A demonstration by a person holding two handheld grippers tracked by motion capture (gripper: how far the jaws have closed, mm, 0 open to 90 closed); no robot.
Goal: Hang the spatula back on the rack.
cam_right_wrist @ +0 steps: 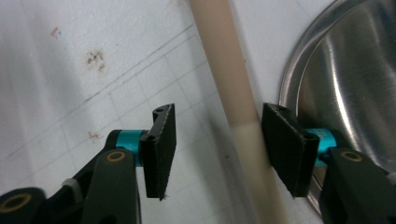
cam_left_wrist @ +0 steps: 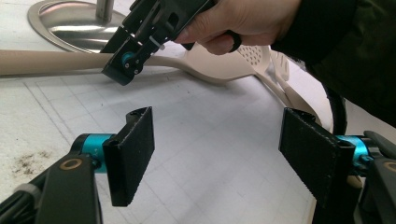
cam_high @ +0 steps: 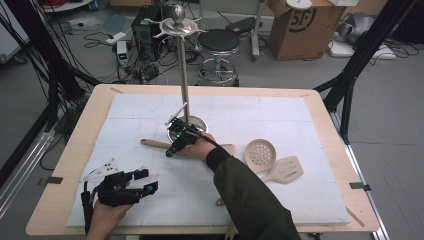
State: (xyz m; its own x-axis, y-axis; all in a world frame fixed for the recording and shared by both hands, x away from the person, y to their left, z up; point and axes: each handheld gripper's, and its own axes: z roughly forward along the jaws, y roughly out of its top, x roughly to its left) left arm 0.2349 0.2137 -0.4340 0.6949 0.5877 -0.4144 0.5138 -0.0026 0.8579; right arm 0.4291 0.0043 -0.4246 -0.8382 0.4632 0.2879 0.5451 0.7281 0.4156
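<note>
A long beige utensil handle (cam_high: 152, 144) lies on the white mat just in front of the metal stand's round base (cam_high: 200, 122). My right gripper (cam_high: 171, 151) points down at it. In the right gripper view the handle (cam_right_wrist: 219, 51) runs between the jaws of the right gripper (cam_right_wrist: 219, 112), close to the right-hand pad, with a clear gap to the other pad. My left gripper (cam_high: 146, 180) rests near the table's front left, open with nothing between its jaws. In the left gripper view the left gripper (cam_left_wrist: 217, 116) faces the right gripper (cam_left_wrist: 122, 70) over the handle (cam_left_wrist: 42, 60).
A tall metal stand (cam_high: 184, 75) rises from its base mid-table. A beige slotted skimmer (cam_high: 260, 153) and a slotted spatula (cam_high: 286, 170) lie to the right. The white mat (cam_high: 280, 120) covers the wooden table (cam_high: 90, 120). A stool and boxes stand beyond.
</note>
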